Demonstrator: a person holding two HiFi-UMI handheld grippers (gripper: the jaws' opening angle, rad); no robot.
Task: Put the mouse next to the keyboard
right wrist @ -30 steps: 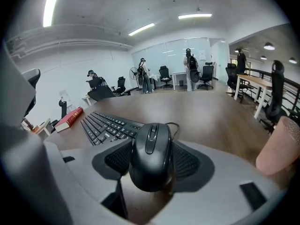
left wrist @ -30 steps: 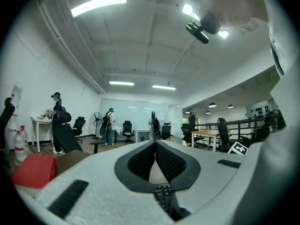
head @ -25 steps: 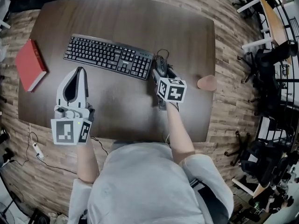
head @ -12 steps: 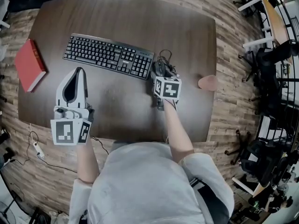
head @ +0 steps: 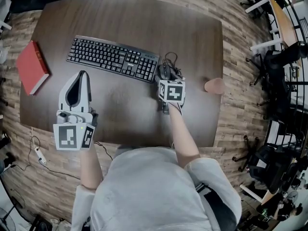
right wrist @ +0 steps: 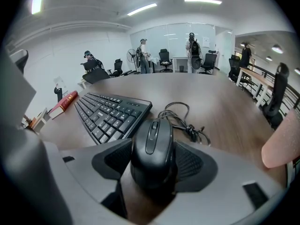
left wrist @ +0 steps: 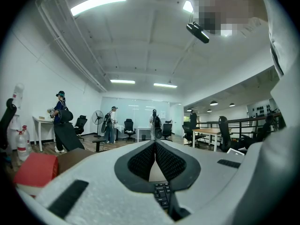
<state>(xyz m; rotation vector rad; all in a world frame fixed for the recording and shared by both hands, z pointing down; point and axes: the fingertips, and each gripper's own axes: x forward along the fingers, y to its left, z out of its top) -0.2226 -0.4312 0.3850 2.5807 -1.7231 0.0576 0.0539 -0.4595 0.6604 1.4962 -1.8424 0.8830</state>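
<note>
A black wired mouse (head: 165,71) sits between the jaws of my right gripper (head: 166,77), just off the right end of the black keyboard (head: 113,57). In the right gripper view both pads press the sides of the mouse (right wrist: 152,144), and the keyboard (right wrist: 110,114) lies close on its left. The mouse's cable (head: 169,59) is bunched just beyond it. I cannot tell whether the mouse rests on the table. My left gripper (head: 83,73) hovers over the table's front left, shut and empty, with its tips (left wrist: 154,144) meeting.
The dark wooden table (head: 134,18) holds a red book (head: 31,66) at its left edge and a pink rounded object (head: 213,85) at its right edge. Office chairs and desks stand on the wooden floor at the right.
My right gripper, with the mouse in it, has shifted slightly forward beside the keyboard's right end. The left gripper has stayed in place.
</note>
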